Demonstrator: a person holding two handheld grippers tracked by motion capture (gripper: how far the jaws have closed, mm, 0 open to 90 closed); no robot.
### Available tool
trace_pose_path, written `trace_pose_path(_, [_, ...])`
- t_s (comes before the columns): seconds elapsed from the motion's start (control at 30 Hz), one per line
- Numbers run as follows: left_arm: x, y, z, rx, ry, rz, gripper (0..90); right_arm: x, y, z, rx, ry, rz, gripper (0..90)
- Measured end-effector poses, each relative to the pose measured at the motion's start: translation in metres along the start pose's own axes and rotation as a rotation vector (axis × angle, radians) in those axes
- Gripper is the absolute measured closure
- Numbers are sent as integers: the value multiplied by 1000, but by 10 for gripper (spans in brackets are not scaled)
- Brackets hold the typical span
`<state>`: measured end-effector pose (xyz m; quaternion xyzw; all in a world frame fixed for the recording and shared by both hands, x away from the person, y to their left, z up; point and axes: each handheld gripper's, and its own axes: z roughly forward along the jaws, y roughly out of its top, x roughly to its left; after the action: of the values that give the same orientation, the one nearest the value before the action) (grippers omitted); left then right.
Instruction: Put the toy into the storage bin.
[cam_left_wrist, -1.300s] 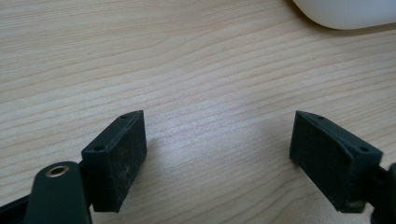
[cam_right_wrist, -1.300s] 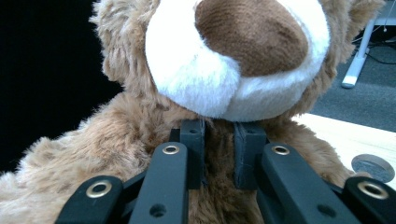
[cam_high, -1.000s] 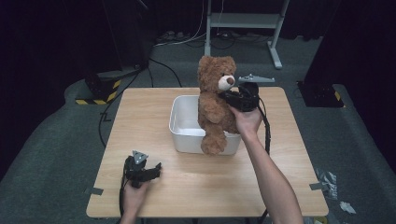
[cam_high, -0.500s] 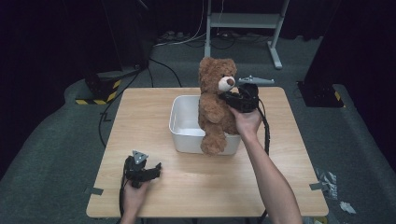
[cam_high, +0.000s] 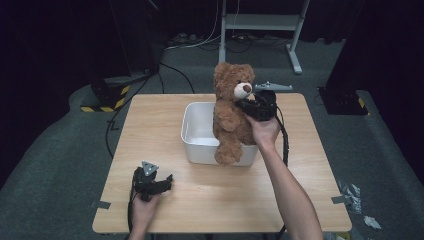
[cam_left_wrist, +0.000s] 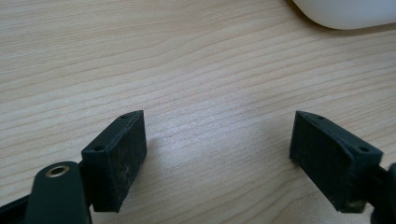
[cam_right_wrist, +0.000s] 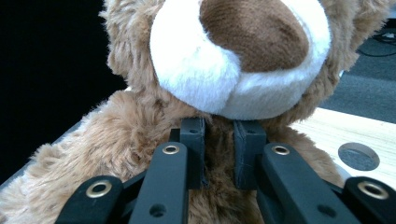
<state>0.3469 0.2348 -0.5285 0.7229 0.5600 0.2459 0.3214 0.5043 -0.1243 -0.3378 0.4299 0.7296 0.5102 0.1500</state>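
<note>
- The right gripper (cam_high: 248, 106), right of the high view's centre, is pinching the fur at the throat of the teddy bear (cam_high: 231, 112).
- The bear is hanging upright at the right rim of the white tub (cam_high: 197, 137), one foot dangling over its front wall.
- To seat it well, I would be shifting it left over the tub's hollow before releasing.
- The left gripper (cam_high: 161, 181) is resting spread wide on the table (cam_high: 300, 175), lower left.
</note>
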Motion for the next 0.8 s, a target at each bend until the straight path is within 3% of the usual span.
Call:
trace_pose_path(0.53, [0, 0, 0, 3, 1, 3, 187, 1, -1, 5, 15, -14, -7, 775])
trace_pose_path(0.8, [0, 0, 0, 0, 0, -1, 187, 1, -2, 8, 50, -28, -11, 771])
